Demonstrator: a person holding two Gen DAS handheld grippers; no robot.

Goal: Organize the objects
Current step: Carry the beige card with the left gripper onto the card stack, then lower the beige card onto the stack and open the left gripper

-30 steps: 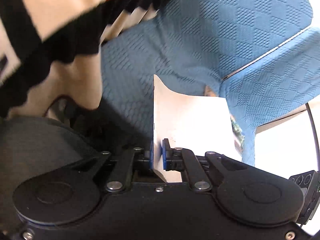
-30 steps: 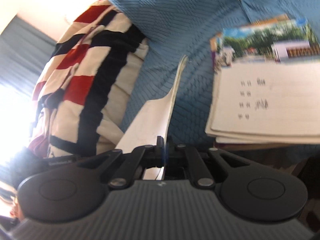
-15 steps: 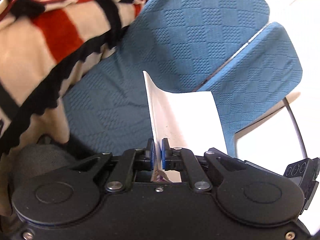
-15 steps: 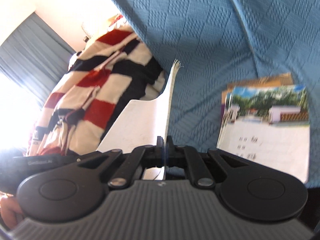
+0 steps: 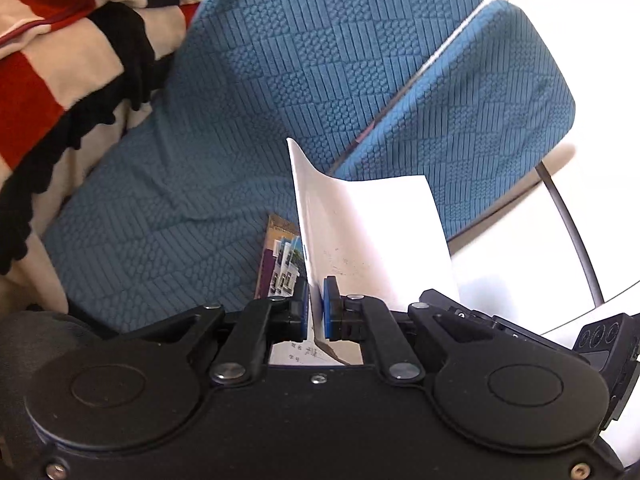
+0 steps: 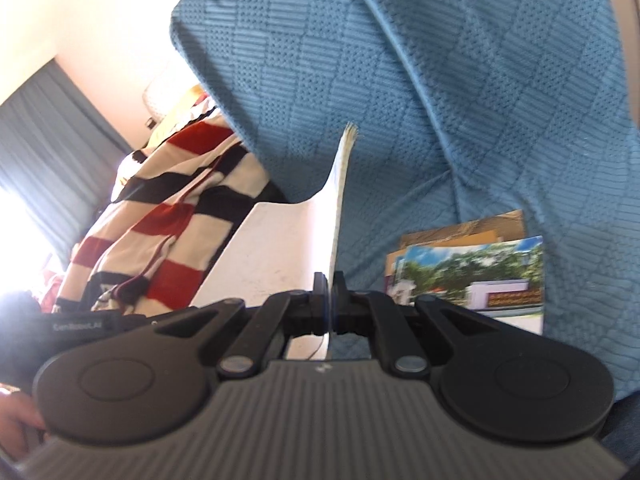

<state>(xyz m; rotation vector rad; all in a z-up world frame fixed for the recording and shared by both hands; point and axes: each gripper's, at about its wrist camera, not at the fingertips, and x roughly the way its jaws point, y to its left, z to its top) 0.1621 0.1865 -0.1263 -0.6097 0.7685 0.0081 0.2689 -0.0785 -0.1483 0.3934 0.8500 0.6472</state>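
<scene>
both tongs clamped on white paper sheet (image 5: pixel 372 224) | left gripper (image 5: pixel 316 308), right gripper (image 6: pixel 330 304) | sheet now lifted higher off blue quilted sofa cushion (image 5: pixel 200 184) | ready to stack on photo booklet pile (image 6: pixel 472 276)

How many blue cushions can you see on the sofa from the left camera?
2: one large back cushion upper centre, a second cushion to its right. Others may be hidden behind the striped blanket.

My right gripper (image 6: pixel 330 304): clamped tight on the edge of a white paper booklet (image 6: pixel 276 252).
Booklet: it curves up from my pads, frayed corner topmost.
Behind: blue textured sofa cushion (image 6: pixel 420 80).
Right of me: stack of printed booklets (image 6: pixel 476 276) lying on the blue fabric, the top cover showing trees and a building.
Left: red, white and black striped blanket (image 6: pixel 168 216), with grey curtain (image 6: pixel 48 140) beyond.
</scene>
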